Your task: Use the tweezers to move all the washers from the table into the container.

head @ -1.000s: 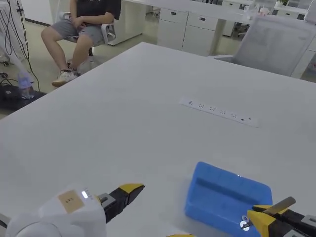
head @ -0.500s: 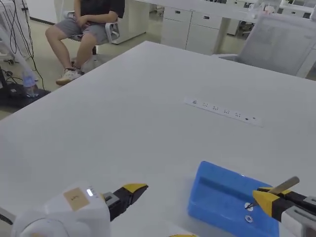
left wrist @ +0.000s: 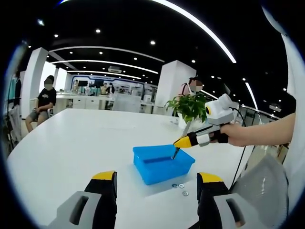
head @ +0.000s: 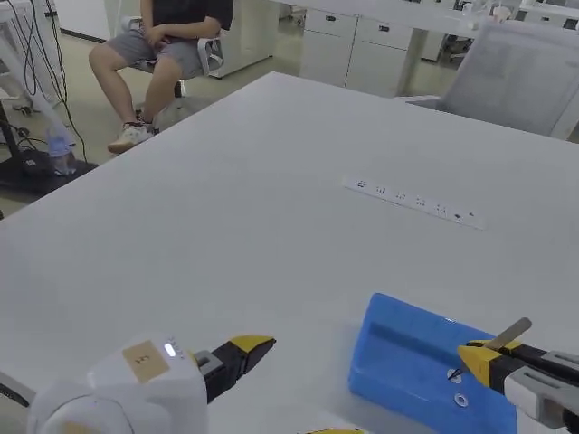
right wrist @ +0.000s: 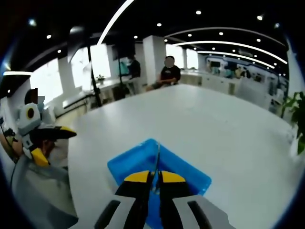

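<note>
Over the container (head: pixel 398 330), right tongs (head: pixel 477 354) clamp the tweezers (head: pixel 508 333), tip down for dropping (one washer (head: pixel 461 399) inside); left tongs (left wrist: pixel 157 176) gape empty, two washers (left wrist: pixel 175 185) waiting at the container's five o'clock.

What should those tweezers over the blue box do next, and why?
Probably lift the tweezers out of the blue container and swing them toward the washers on the table: one washer lies inside already, and a few more wait just beside the container's wall.
</note>
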